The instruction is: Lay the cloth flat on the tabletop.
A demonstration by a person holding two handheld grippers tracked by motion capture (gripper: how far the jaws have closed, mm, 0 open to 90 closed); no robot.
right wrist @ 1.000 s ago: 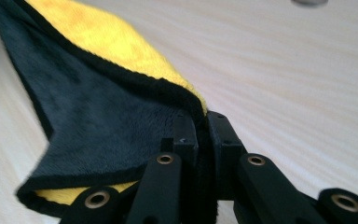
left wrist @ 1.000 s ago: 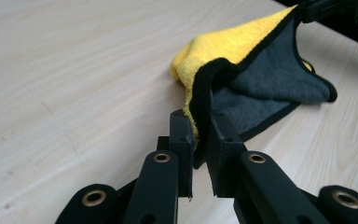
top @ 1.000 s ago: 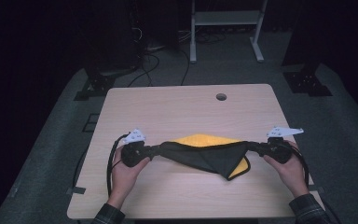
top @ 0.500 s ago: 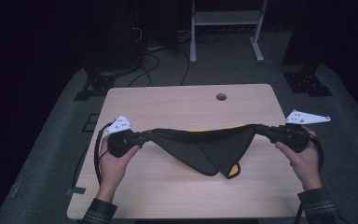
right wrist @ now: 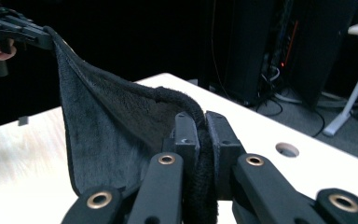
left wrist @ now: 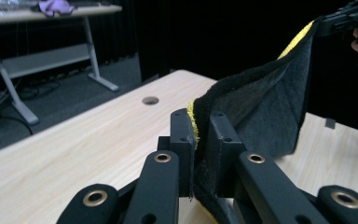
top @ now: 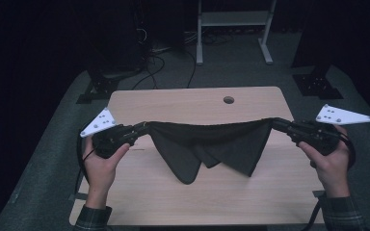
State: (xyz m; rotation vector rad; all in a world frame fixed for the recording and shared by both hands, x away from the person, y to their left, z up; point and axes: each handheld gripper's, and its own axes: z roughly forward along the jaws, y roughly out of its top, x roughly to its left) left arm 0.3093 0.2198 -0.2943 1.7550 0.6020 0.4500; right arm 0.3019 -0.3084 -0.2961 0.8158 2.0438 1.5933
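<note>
**Cloth stretched over table**

Wooden table (top: 173, 103) sits below, dark room behind. Your left gripper (top: 142, 128) pinches the black cloth (top: 212, 144) at its left corner, your right gripper (top: 274, 123) pinches the right corner. Cloth hangs between them above the table's middle, yellow edge visible.

I can read no text, label, brand or number anywhere from here, not on the dark cloth (top: 212, 147), the desk (top: 192, 103), or the grey plates; the dim background may hide some.
</note>
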